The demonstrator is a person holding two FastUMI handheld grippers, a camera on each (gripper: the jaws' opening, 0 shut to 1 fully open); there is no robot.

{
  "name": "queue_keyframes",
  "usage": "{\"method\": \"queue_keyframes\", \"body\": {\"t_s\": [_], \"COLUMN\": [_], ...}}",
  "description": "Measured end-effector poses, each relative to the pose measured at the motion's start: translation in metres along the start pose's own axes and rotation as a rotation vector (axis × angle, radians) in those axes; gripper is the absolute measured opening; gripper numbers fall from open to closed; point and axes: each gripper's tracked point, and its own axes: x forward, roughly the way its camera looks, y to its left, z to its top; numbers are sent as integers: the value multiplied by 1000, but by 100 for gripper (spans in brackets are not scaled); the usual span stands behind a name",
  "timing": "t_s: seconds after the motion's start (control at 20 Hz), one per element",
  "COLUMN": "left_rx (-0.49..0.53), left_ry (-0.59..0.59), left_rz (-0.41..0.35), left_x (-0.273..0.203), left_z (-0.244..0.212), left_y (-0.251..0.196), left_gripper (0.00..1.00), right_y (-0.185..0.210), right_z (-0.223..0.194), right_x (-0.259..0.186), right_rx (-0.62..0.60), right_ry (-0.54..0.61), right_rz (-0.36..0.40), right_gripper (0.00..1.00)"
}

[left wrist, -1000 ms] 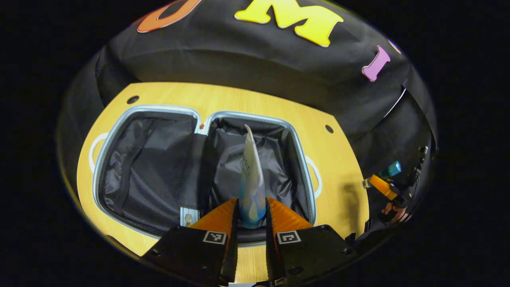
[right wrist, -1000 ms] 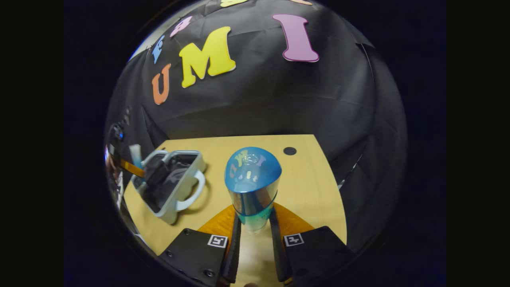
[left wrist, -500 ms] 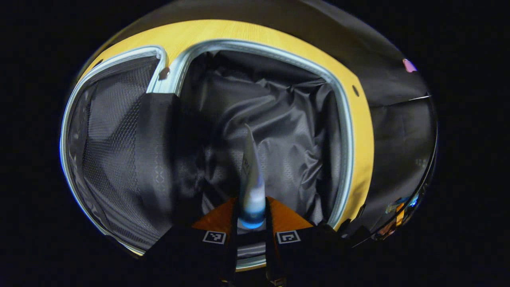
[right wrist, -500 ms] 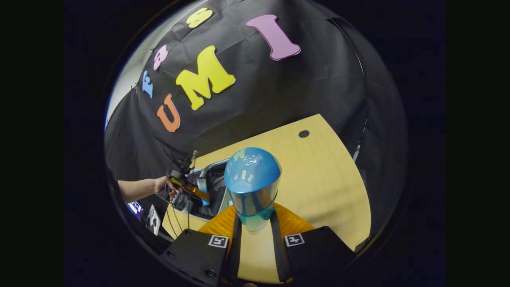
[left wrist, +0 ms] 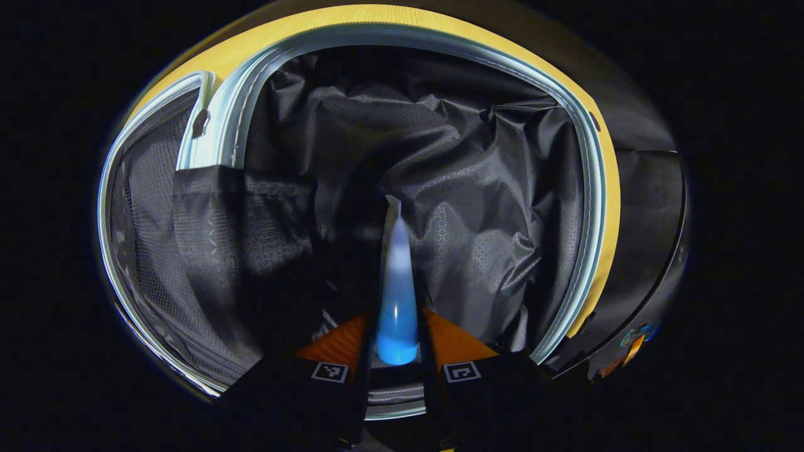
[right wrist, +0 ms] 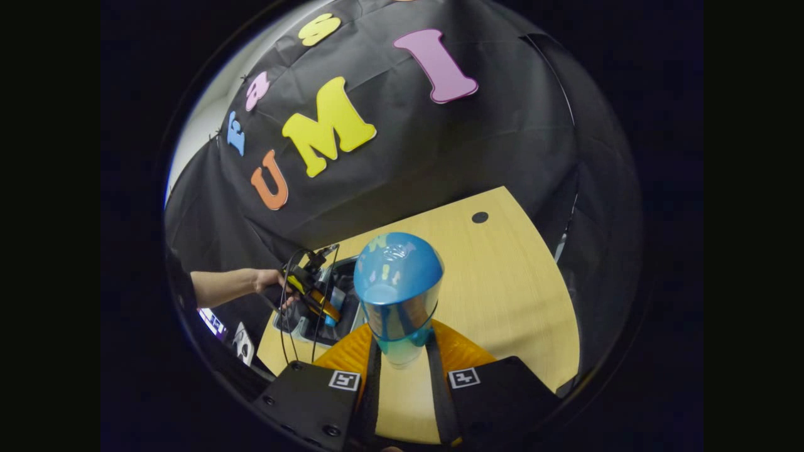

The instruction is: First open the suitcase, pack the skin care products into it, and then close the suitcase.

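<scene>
Two halves of the open suitcase lie flat on the wooden tabletop, pale rim around dark crinkled lining, a mesh-lined half toward nine o'clock in the left gripper view. In the right gripper view the suitcase sits at about eight o'clock, partly hidden. The left gripper reaches low into the lined half, its jaws clamped on a blue-and-white tube whose flat crimped end points to twelve o'clock, close over the lining. A hand holds that gripper at nine o'clock in the right gripper view. The right gripper, over bare tabletop, has its jaws clamped on a blue-capped bottle standing upright between them.
</scene>
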Motion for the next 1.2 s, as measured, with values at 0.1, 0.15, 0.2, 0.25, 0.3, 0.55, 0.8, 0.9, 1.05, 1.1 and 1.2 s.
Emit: {"method": "queue_keyframes", "body": {"t_s": [0.1,0.15,0.2,0.25,0.3,0.55,0.8,0.9,1.05,1.1,1.2], "left_rx": [-16,-18,-27,-41,-43,-51,-29,-26,-25,-26,-64], "left_ry": [-15,-29,-43,-63,-86,-378,-705,-796,-905,-933,-957], "left_rz": [-1,-5,-16,-26,-31,-113,-60,28,87,91,97], "left_x": [-2,-5,-10,-17,-23,-86,-142,-147,-152,-153,-150], "left_z": [-2,-2,-4,-7,-10,-32,-95,-127,-167,-180,-199], "left_y": [0,1,0,-2,-3,-17,-17,0,8,10,18], "left_gripper": [51,46,57,58,64,98,98,99,99,99,99], "right_y": [4,6,9,13,18,75,147,167,184,185,183], "right_z": [-2,-4,-5,-4,-3,3,-11,-24,-52,-62,-81], "right_x": [-1,2,5,7,12,54,121,150,191,207,234], "right_rx": [-19,-26,-33,-41,-52,-126,-213,-239,-234,-237,-226], "right_ry": [9,17,26,34,42,104,276,366,505,550,643], "right_rz": [2,4,9,16,24,118,222,230,207,187,135], "right_gripper": [34,34,34,34,34,34,34,34,34,31,34]}}
